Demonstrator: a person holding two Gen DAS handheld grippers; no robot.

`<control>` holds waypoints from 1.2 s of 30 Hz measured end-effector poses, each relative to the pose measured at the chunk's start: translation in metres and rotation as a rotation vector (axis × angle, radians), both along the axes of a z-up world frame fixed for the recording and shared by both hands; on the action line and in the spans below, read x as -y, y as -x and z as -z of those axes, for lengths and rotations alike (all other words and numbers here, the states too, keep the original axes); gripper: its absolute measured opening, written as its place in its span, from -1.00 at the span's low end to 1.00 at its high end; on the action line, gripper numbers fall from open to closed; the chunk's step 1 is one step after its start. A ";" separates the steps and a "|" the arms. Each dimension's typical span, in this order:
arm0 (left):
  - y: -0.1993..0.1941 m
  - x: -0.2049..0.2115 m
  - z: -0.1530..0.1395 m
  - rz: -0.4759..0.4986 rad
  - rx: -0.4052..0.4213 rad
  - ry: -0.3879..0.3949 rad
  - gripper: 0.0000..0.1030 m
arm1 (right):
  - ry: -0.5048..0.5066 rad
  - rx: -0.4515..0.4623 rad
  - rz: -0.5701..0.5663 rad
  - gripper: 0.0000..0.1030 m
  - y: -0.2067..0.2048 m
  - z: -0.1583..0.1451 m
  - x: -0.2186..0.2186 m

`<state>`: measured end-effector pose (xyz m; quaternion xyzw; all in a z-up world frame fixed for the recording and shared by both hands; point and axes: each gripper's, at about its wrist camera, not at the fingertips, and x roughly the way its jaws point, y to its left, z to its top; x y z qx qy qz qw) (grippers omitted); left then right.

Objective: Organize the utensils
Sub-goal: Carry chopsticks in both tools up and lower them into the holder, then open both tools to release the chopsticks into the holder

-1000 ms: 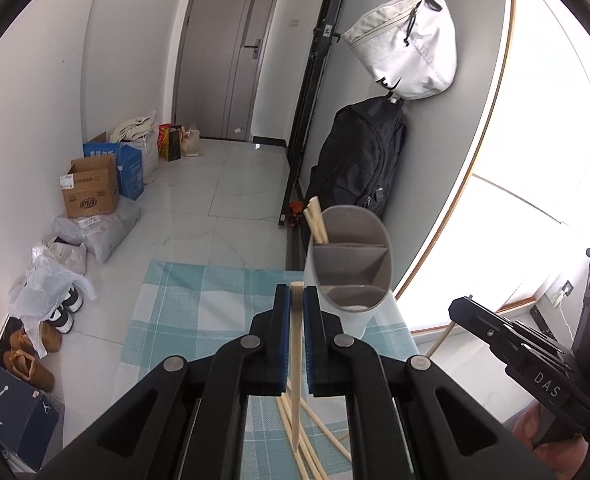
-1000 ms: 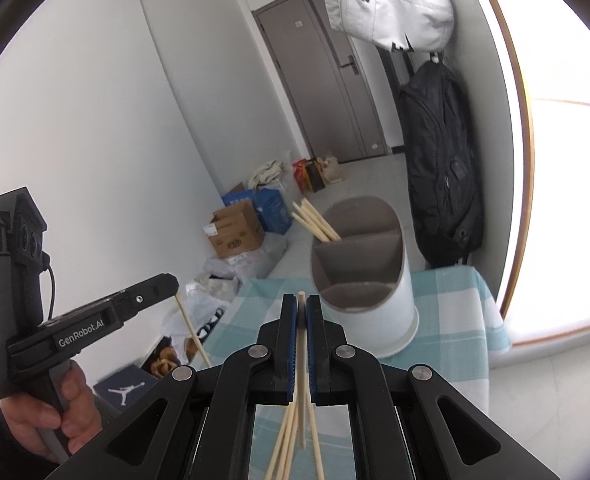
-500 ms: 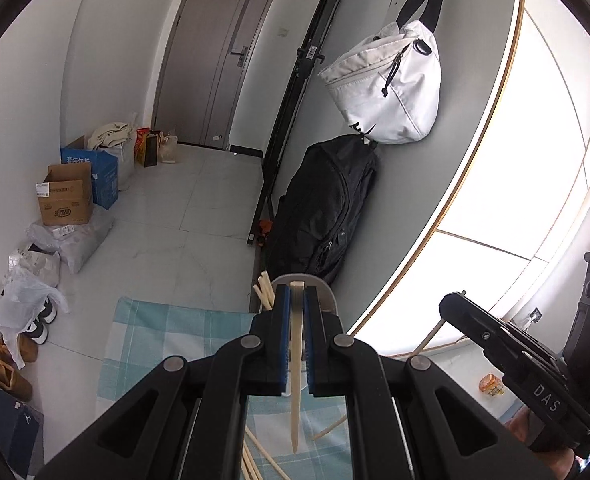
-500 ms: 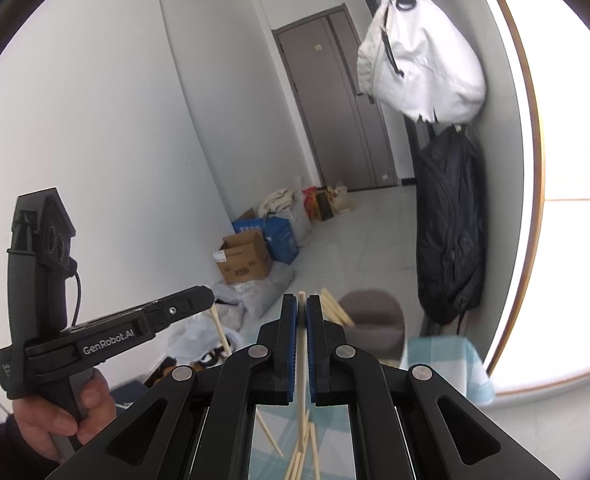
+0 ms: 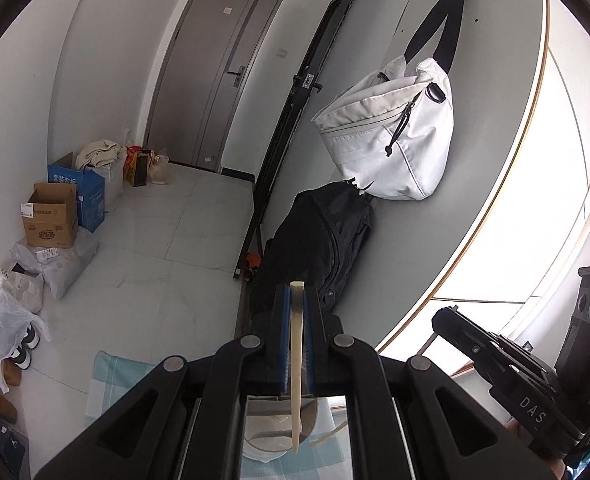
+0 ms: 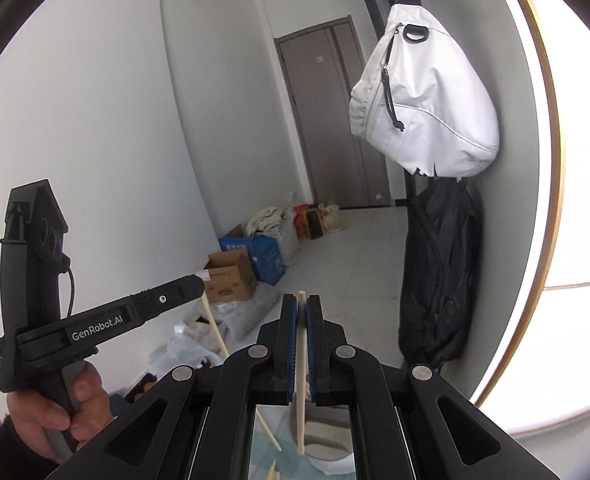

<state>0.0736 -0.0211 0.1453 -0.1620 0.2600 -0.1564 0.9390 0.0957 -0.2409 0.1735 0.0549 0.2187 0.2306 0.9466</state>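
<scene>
Left wrist view: the left gripper [image 5: 297,300] had its blue pads [image 5: 282,332] pinching 1 pale chopstick [image 5: 296,364], held near its top so it hung straight down. Its lower tip was over the utensil holder [image 5: 273,438], a grey-and-white cup on the checked cloth [image 5: 107,376]; whether the tip was inside the rim or only above it, I couldn't tell. Another chopstick [image 5: 329,434] poked out low on the right of the holder. The right gripper [image 5: 495,364] showed at the right edge, in front of the bright window. Past the cloth's far edge the tile floor [image 5: 167,240] was wide open up to the door [image 5: 215,76], with boxes [image 5: 51,216] and bags along the left wall and a black backpack [image 5: 323,240] plus a white bag [image 5: 391,136] on the right wall.

Right wrist view: the right gripper [image 6: 302,312] was clamped on its own chopstick [image 6: 301,380], also hanging straight down, tip over the holder [image 6: 327,440] near its left rim. Loose chopsticks [image 6: 269,436] lay just left of the holder. The left gripper [image 6: 163,304] sat well off to the left in a hand [image 6: 55,412], its stick sloping down from the closed tip, with bare wall behind it.
</scene>
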 end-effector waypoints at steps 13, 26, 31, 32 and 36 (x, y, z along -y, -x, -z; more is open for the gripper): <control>-0.057 -0.005 0.028 -0.019 -0.061 0.046 -0.96 | 0.016 -0.037 0.006 -0.93 -0.066 0.025 -0.004; -0.077 -0.006 0.054 -0.066 -0.027 0.038 -0.96 | 0.071 -0.067 -0.011 -0.92 -0.100 0.055 -0.014; -0.073 0.001 0.066 -0.039 -0.022 0.007 -0.96 | 0.097 -0.101 -0.042 -0.92 -0.104 0.072 -0.023; -0.072 0.001 0.069 -0.031 -0.029 0.005 -0.96 | 0.106 -0.111 -0.053 -0.92 -0.104 0.076 -0.025; -0.073 -0.001 0.081 0.034 -0.111 0.007 -0.96 | 0.112 -0.164 -0.103 -0.87 -0.102 0.092 -0.033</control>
